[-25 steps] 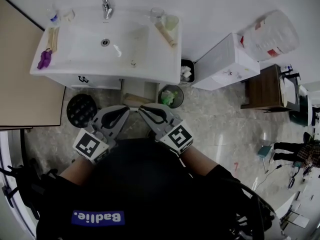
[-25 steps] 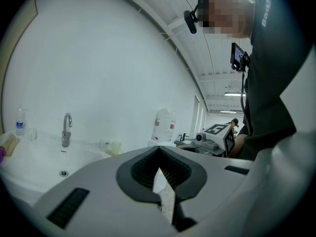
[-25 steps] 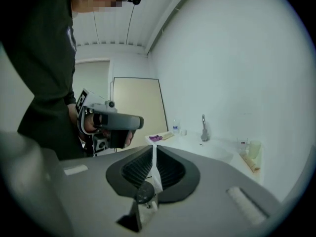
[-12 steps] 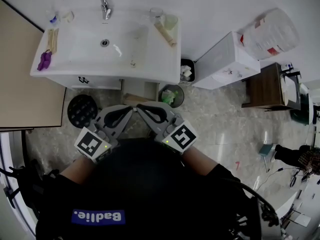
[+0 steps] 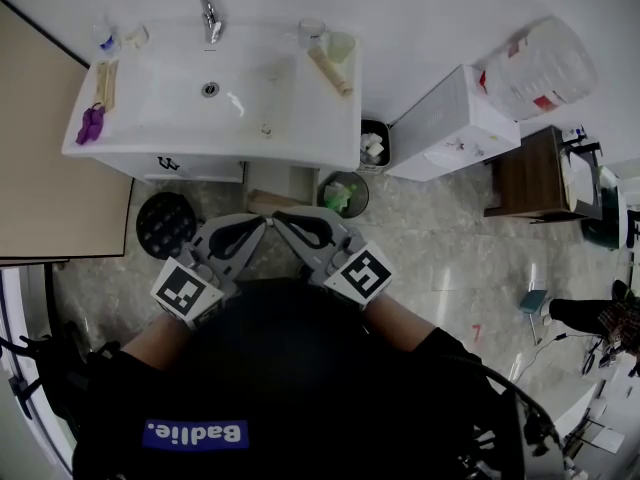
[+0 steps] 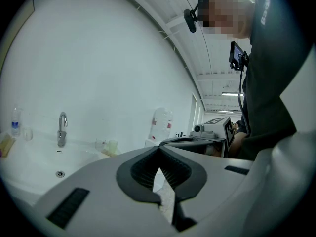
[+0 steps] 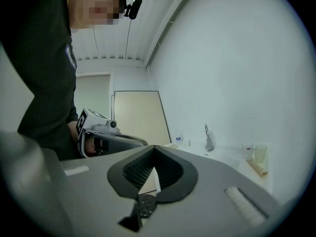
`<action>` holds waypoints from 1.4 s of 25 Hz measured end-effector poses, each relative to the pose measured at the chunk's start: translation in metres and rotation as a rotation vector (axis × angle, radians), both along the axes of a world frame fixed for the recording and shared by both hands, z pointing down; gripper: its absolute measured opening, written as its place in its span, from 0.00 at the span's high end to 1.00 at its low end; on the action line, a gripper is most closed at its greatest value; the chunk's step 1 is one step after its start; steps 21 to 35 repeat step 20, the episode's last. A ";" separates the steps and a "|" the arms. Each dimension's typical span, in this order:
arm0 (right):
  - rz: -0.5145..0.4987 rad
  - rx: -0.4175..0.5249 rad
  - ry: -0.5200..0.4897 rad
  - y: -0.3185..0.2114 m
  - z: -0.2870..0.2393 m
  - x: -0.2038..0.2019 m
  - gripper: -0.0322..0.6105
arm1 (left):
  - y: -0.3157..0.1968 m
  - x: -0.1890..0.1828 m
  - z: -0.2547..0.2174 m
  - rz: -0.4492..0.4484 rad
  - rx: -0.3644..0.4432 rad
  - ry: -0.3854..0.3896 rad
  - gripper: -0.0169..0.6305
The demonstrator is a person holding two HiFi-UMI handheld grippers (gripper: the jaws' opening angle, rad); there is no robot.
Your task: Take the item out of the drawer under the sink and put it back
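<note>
The white sink (image 5: pixel 320 118) stands at the top of the head view, and the drawer front (image 5: pixel 167 160) below its rim looks closed. No item from the drawer shows. My left gripper (image 5: pixel 262 224) and right gripper (image 5: pixel 281 218) are held close in front of my chest, with their tips almost touching, well short of the drawer. In the left gripper view the left gripper (image 6: pixel 159 150) is shut with nothing in it. The right gripper (image 7: pixel 154 148) is likewise shut and empty in its own view.
A faucet (image 5: pixel 210 13), cups (image 5: pixel 338 42) and a purple thing (image 5: pixel 90 122) sit on the sink. On the floor are a black round stool (image 5: pixel 164 222) and two small bins (image 5: pixel 343 192). A white box (image 5: pixel 450 123), a water jug (image 5: pixel 540 68) and a wooden table (image 5: pixel 530 178) stand at the right.
Both grippers have shifted only slightly and stay in front of my chest. Nothing was taken hold of or let go.
</note>
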State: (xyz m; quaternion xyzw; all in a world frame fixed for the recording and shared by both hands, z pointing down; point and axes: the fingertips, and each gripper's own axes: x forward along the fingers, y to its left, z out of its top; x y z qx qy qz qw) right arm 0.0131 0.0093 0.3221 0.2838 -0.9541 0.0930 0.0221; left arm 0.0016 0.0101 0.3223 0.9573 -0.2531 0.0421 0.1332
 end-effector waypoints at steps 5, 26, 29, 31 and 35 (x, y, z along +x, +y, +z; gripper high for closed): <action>-0.001 -0.006 0.005 0.001 0.001 0.000 0.95 | 0.001 0.001 -0.002 0.006 0.006 0.001 0.97; -0.014 -0.006 0.009 0.007 0.003 -0.005 0.95 | 0.007 -0.008 -0.004 -0.009 0.002 -0.001 0.97; -0.014 -0.006 0.009 0.007 0.003 -0.005 0.95 | 0.007 -0.008 -0.004 -0.009 0.002 -0.001 0.97; -0.014 -0.006 0.009 0.007 0.003 -0.005 0.95 | 0.007 -0.008 -0.004 -0.009 0.002 -0.001 0.97; -0.014 -0.006 0.009 0.007 0.003 -0.005 0.95 | 0.007 -0.008 -0.004 -0.009 0.002 -0.001 0.97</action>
